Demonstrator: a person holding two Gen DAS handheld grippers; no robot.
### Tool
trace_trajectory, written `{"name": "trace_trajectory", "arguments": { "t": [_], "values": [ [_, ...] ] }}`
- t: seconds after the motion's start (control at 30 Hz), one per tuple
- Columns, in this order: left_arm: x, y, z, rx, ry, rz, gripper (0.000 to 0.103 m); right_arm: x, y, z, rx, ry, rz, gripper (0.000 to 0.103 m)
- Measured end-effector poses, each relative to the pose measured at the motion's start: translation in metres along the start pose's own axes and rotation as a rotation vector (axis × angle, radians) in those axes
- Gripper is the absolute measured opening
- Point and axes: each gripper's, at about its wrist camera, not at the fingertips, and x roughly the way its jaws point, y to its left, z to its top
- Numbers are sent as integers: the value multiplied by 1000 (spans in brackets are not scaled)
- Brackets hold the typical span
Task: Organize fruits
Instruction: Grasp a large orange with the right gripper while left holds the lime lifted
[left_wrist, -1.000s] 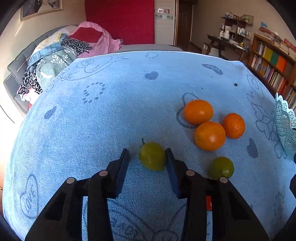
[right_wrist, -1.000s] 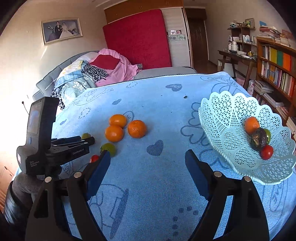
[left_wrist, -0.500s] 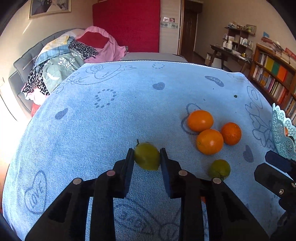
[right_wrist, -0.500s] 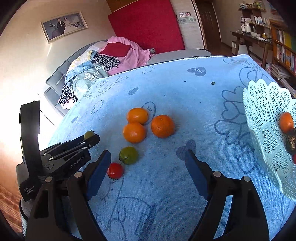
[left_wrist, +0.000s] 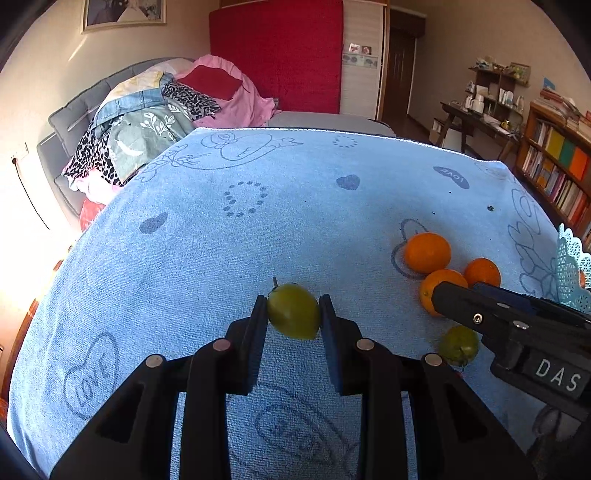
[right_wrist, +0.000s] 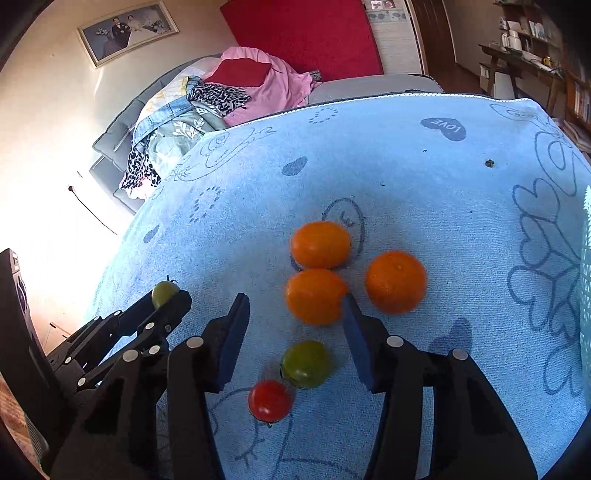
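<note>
Three oranges (right_wrist: 319, 243) (right_wrist: 316, 295) (right_wrist: 395, 281) sit clustered on the blue towel (right_wrist: 406, 184) that covers the table, the near two touching. Left gripper (left_wrist: 293, 317): jaws clenched on a green tomato (left_wrist: 293, 315), stem up; in the right wrist view only the top of it (right_wrist: 164, 291) shows above the black fingers. Can't tell if it's lifted or still resting on the towel.

Right gripper (right_wrist: 295, 332): jaws released, wide apart, nothing between the pads. It hangs over a second green tomato (right_wrist: 306, 363) and a red tomato (right_wrist: 269, 400), which touch each other just below the oranges. Right fingertip (right_wrist: 351, 314) overlaps the edge of the near orange; contact or just in front, can't tell.

From the left wrist view the right gripper body (left_wrist: 517, 332) cuts across the fruit: it hides part of the near orange and the edge of the second green tomato (left_wrist: 458, 345); the red tomato isn't visible there.

White lattice basket (left_wrist: 572, 273) is cut off at the right frame edge, a sliver of orange showing inside. In the right wrist view only a pale strip of its rim (right_wrist: 585, 258) shows; contents hidden.
</note>
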Motion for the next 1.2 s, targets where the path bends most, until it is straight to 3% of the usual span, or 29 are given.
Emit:
{"name": "trace_trajectory", "arguments": {
  "t": [0.47, 0.7, 1.2],
  "values": [
    [0, 0, -1, -9, 16, -5, 29, 24, 7, 4, -69, -3, -123, 51],
    [0, 0, -2, -10, 17, -12, 29, 29, 10, -1, -96, 4, -151, 44],
    [-10, -2, -1, -9, -13, -72, 29, -24, 11, -7, -54, -100, -96, 44]
  ]
}}
